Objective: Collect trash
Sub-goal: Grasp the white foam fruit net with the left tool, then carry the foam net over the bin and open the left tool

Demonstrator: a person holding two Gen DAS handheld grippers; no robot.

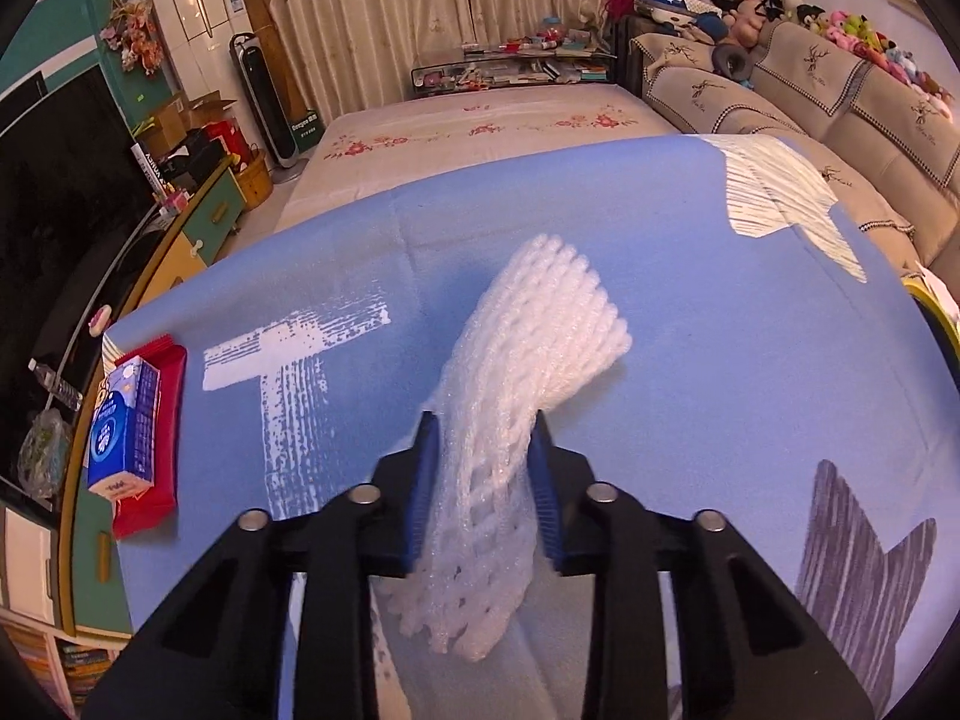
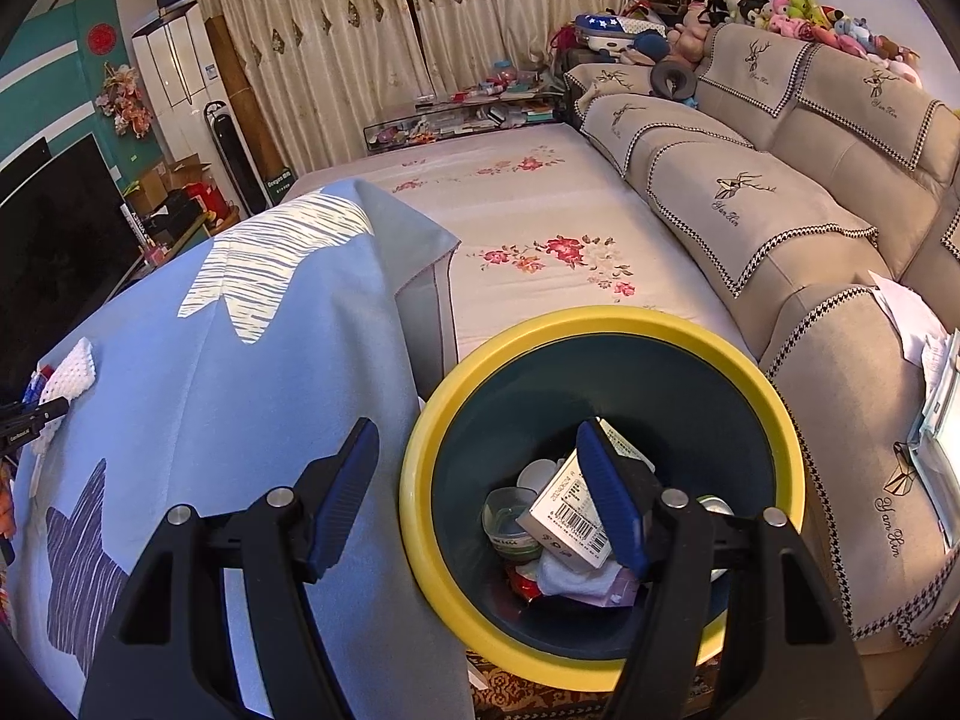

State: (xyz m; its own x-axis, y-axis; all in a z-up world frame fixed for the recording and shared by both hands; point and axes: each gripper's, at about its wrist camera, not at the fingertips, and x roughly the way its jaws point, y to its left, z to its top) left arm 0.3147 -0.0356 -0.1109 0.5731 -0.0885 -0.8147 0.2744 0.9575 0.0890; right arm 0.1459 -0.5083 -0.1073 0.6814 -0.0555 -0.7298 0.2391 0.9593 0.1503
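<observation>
Left tongs closed on foam net, long axis pointing away; right tongs open, empty, nearer bin.

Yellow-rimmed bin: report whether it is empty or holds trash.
Holds trash. The bin contains a barcoded box, a clear tub and wrappers at the bottom.

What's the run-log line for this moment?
left gripper: shut on white foam net sleeve | right gripper: open, empty, over yellow-rimmed trash bin | surface: blue cloth

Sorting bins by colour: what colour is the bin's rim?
Yellow rim, dark teal inside; right wrist view.
</observation>
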